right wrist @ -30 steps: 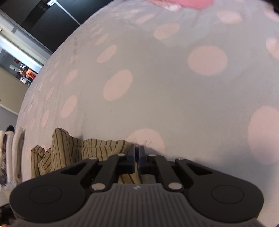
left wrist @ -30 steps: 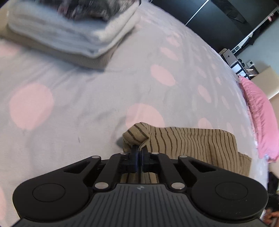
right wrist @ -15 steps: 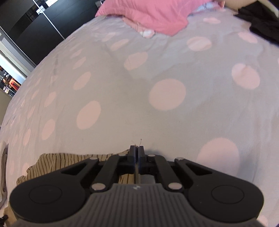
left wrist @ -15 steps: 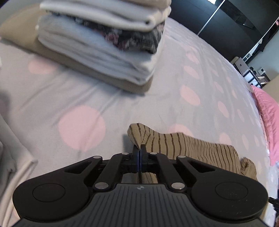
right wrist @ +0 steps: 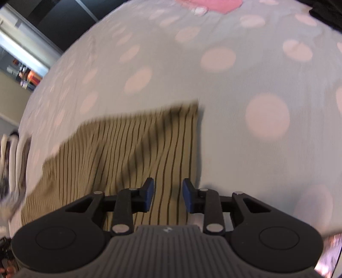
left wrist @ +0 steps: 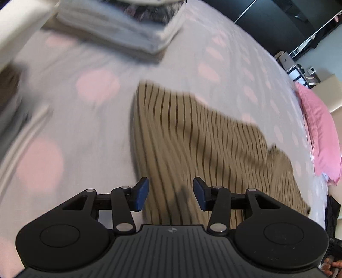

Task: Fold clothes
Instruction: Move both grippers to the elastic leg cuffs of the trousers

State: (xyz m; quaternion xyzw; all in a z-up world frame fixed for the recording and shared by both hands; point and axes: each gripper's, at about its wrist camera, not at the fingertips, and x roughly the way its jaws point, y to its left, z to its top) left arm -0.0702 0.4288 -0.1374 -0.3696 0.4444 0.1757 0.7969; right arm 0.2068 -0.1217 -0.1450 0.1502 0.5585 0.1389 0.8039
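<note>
Left wrist view showed a bed covered by a pale grey sheet [left wrist: 111,119] printed with pink dots, with dark wardrobe panels [left wrist: 277,12] at 1 o'clock. A stack of folded laundry [left wrist: 128,32] lay at 12 o'clock, a pink pillow [left wrist: 320,132] at 3 o'clock. The tan striped garment [left wrist: 192,145] lay flat on the sheet, from centre toward 4 o'clock, blurred by motion. The left gripper [left wrist: 171,196] hovered over its near edge, jaws opening, blue pads clear of the cloth. Right wrist view showed the same sheet [right wrist: 245,85], the garment [right wrist: 128,154] from centre toward 8 o'clock, its edge straight at 12 o'clock. The right gripper [right wrist: 167,197] stood above the cloth, jaws opening, nothing pinched. Shelving [right wrist: 25,74] was visible at 10 o'clock.
</note>
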